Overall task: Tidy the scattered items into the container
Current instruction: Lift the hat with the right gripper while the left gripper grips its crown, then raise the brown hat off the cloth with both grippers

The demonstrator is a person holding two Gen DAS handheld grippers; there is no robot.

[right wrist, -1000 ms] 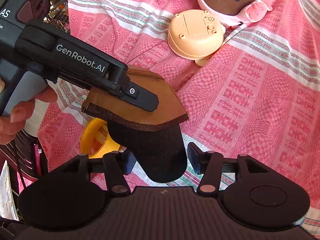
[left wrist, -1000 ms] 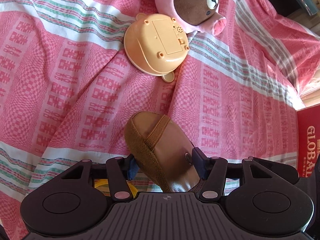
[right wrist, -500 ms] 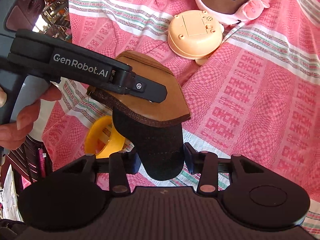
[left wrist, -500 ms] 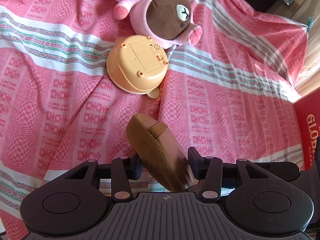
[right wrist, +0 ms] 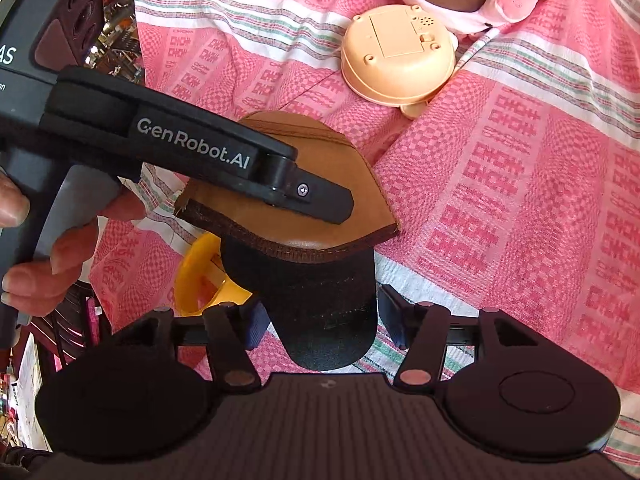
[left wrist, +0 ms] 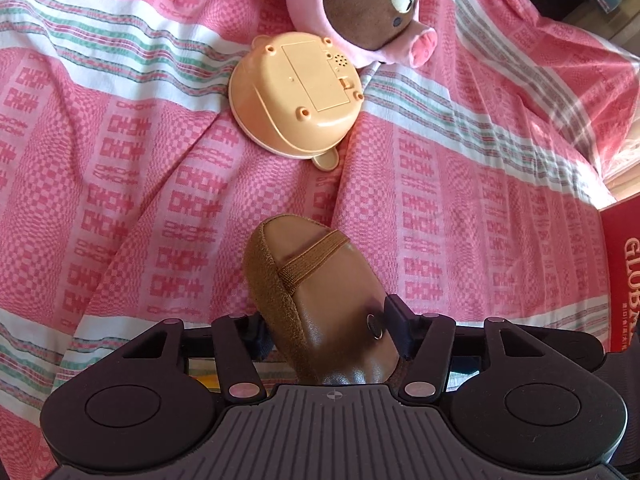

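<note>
Pink cloth beyond held pouch

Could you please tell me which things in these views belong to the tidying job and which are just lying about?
Job:
- brown slipper, clamped in left gripper
- peach toy, on the cloth
- plush bear, on the cloth
- right gripper

Lying about:
- pink bedcloth
- red box
- yellow object

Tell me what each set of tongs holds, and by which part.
Left tongs clamp the brown shoe near its heel end. The black sole sits between the right tongs, fingers apart and not gripping.
</note>
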